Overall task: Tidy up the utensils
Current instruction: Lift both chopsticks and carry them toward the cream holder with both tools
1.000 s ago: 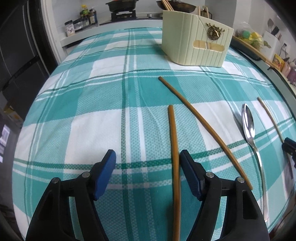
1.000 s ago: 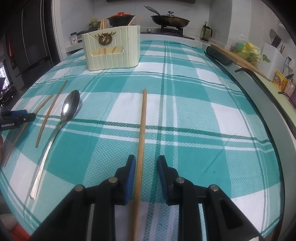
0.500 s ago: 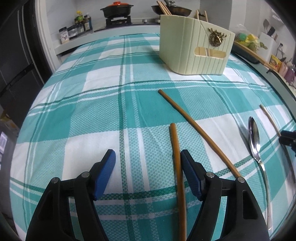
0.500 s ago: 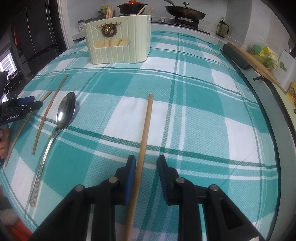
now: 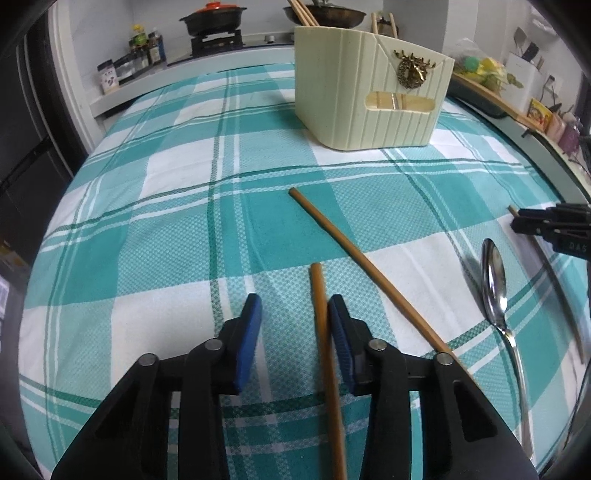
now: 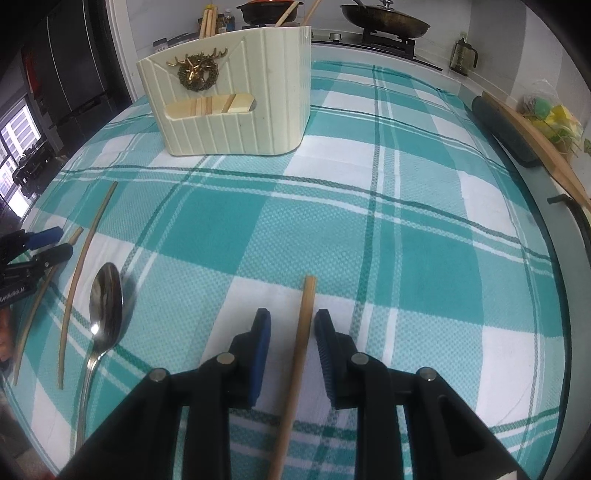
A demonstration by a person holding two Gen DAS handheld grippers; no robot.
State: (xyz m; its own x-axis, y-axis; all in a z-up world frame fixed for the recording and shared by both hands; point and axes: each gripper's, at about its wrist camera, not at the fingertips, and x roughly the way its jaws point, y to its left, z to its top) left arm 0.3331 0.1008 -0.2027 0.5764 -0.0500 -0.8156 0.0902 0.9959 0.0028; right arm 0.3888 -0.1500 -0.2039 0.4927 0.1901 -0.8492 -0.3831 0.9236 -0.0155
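Note:
A cream utensil holder with a gold deer badge stands at the far side of the checked tablecloth and also shows in the right wrist view; several chopsticks stick out of it. My left gripper is open, with a brown chopstick lying on the cloth between its jaws, close to the right pad. My right gripper is open around a light wooden chopstick that lies on the cloth. A second brown chopstick and a metal spoon lie between the two grippers.
The teal-and-white cloth covers the table. Two thin chopsticks lie left of the spoon in the right wrist view. A stove with pots stands behind the table. A dark roll and a wooden stick lie at the right edge.
Both grippers have moved forward along their chopsticks toward the holder. The left jaws have narrowed a little around the brown chopstick; the right jaws have opened slightly wider.

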